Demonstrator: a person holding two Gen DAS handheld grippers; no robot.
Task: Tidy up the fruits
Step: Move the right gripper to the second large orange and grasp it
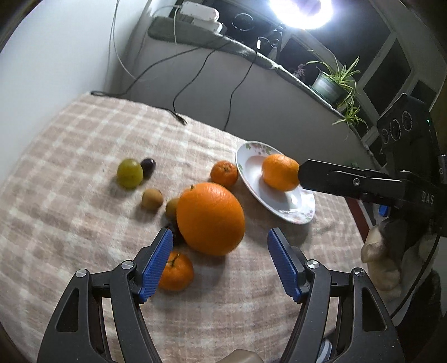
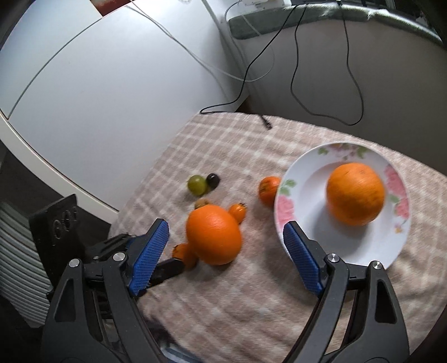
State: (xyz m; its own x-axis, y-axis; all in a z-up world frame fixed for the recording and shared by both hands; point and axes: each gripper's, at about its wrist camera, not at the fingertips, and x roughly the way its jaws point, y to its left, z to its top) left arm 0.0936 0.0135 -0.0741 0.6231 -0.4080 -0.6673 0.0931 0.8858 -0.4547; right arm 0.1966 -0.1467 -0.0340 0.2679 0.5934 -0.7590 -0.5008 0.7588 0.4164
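1. Right now the left gripper [image 1: 219,262] hangs with jaws wide, nothing between them, just short of the big orange [image 1: 211,218] on the checked blanket [image 1: 69,195].
2. Its neighbour, the right gripper [image 2: 226,258], stands equally wide and empty beside the flowered plate [image 2: 287,212], where one orange [image 2: 355,193] already sits.
3. Small mandarins [image 1: 224,173], a green fruit [image 1: 129,173] and a dark one [image 1: 148,166] lie scattered nearby.

White wall [image 1: 56,55], dark windows [image 1: 391,64] (night outside), bright lamp [image 1: 300,11], potted plant [image 1: 332,81] on ledge [image 1: 251,54]
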